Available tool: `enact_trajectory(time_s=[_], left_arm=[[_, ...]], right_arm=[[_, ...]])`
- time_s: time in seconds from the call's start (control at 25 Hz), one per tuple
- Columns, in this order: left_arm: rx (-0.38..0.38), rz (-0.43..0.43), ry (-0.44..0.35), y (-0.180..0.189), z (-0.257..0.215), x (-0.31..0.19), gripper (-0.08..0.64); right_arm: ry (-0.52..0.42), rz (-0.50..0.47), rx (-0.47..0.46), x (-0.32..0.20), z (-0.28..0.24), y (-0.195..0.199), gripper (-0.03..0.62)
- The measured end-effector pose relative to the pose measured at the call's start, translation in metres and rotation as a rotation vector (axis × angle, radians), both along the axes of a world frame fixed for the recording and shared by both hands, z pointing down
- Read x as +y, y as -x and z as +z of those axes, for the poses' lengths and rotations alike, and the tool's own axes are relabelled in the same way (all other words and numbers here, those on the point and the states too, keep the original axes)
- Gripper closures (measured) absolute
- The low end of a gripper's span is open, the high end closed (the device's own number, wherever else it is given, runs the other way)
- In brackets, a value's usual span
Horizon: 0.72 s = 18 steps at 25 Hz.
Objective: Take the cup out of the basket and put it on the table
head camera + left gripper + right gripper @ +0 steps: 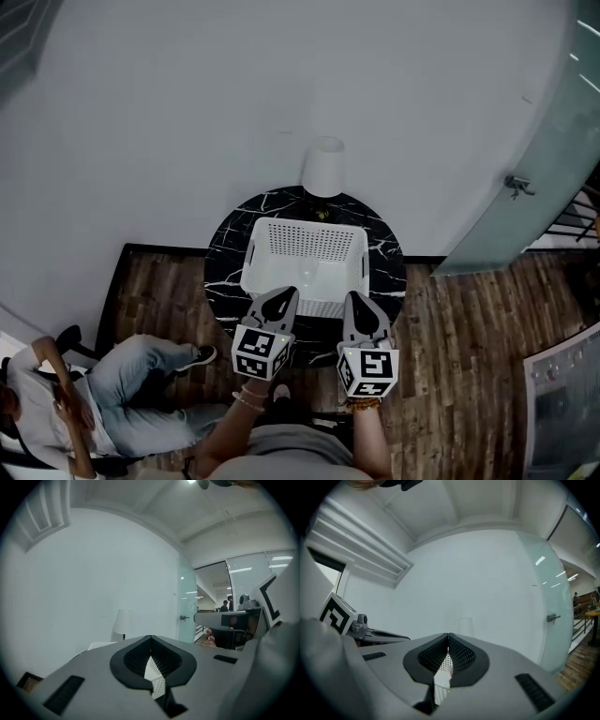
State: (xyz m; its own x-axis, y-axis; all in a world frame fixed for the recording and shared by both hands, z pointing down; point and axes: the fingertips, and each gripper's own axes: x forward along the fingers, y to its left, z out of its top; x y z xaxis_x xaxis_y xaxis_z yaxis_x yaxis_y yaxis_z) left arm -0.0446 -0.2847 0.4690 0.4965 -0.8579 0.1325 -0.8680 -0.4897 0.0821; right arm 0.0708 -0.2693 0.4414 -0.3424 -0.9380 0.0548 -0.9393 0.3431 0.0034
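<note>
The cup is hard to make out. A faint pale shape [311,273] on the floor of the white perforated plastic basket [305,224], close to its near wall, is the only sign of it, so it appears to be inside the basket.

The basket sits on the round black marble-patterned table [231,246]. The left gripper [283,298] and right gripper [359,307] are side by side at the basket's near wall, both pointing towards it. In its own view, the left gripper [150,638] has its jaws closed tip to tip with nothing between them, and only a strip of the basket's mesh shows through the gap below. The right gripper [448,636] is the same, closed and empty.

Behind the basket stands a white lamp shade [324,167]. To the basket's right is a frosted glass door [525,141]. To its near left, a seated person in jeans [122,384] is on the wooden floor [450,356].
</note>
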Motion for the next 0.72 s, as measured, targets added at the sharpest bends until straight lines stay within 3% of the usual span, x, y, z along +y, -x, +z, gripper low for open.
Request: enact_trajectory(time_s=[0.36, 0.72], left_arm=[[0.002, 0.063, 0.021, 0.022, 0.013, -0.057, 0.555], [-0.015, 0.037, 0.07, 0.038, 0.03, -0.092, 0.557]], right_arm=[[0.034, 0.075, 0.051, -0.052, 0.015, 0.018, 0.584], [0.13, 0.022, 0.091, -0.107, 0.04, 0.03, 0.584]])
